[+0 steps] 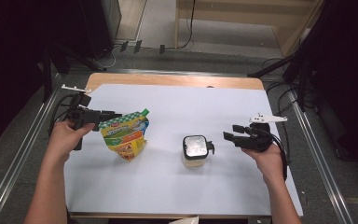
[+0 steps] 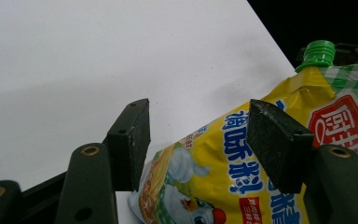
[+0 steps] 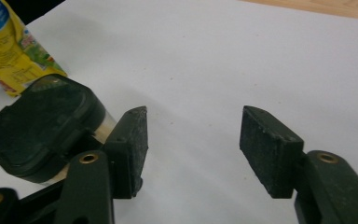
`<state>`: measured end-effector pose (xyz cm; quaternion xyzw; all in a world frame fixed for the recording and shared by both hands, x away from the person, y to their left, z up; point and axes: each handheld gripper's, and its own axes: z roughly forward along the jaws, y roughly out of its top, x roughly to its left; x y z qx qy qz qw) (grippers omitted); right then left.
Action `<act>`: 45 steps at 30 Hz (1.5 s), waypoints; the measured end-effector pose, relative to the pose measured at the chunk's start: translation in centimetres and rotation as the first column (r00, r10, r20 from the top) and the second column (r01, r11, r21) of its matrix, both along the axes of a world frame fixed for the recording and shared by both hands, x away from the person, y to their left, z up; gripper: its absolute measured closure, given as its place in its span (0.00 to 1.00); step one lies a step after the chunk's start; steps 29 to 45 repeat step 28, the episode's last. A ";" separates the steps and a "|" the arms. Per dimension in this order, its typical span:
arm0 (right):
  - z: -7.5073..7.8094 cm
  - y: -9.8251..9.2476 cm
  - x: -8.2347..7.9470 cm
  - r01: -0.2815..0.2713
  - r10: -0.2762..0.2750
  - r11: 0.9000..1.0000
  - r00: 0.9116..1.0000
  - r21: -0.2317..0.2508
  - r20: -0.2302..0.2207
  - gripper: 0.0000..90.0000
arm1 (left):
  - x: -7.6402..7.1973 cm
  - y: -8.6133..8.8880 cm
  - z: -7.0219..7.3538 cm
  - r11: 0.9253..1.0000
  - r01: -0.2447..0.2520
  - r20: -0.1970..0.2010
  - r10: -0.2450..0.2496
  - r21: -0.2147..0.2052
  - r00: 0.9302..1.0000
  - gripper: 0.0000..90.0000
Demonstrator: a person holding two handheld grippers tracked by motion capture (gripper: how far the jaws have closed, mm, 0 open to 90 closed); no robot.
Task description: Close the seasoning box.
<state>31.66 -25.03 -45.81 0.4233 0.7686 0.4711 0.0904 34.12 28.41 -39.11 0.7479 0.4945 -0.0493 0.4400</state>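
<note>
A yellow spouted pouch (image 1: 123, 135) with a green cap (image 1: 145, 112) stands tilted on the white sheet (image 1: 168, 186), left of centre. My left gripper (image 1: 114, 114) is level at the pouch's upper left corner. In the left gripper view its jaws (image 2: 196, 140) stand apart, with the printed pouch (image 2: 214, 177) showing between and behind them; no pad visibly presses on it. A small jar (image 1: 196, 150) with a dark lid stands at the centre. My right gripper (image 1: 230, 131) is open just right of it, nothing between its jaws (image 3: 193, 144); the jar (image 3: 42, 126) sits outside its left jaw.
The white sheet covers a wooden table (image 1: 168, 80) with metal rails along both sides. Dark stands and cables crowd the floor beyond the far edge. In the right gripper view the pouch (image 3: 9, 51) shows at the far left.
</note>
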 end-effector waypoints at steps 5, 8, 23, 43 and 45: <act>-0.8 -0.5 0.3 0.039 -0.039 0.999 0.999 -0.028 0.004 0.39 | 0.0 0.0 -0.1 1.000 -0.001 0.002 0.001 -0.004 1.000 0.45; -1.1 -0.6 0.4 0.052 -0.052 0.998 0.999 -0.032 0.010 0.37 | 0.0 0.0 0.0 1.000 0.001 0.009 -0.001 -0.015 1.000 0.45; -2.0 -0.3 0.7 0.063 -0.064 0.996 0.998 -0.060 -0.014 0.36 | 0.2 -0.2 -0.4 1.000 0.008 -0.002 -0.008 -0.013 1.000 0.45; -2.0 -0.1 0.7 0.059 -0.060 0.996 0.998 -0.066 -0.013 0.35 | 0.2 -0.3 -0.5 1.000 0.010 -0.002 -0.010 -0.003 1.000 0.45; -2.0 -0.1 0.7 0.059 -0.060 0.996 0.998 -0.066 -0.013 0.35 | 0.2 -0.3 -0.5 1.000 0.010 -0.002 -0.010 -0.003 1.000 0.45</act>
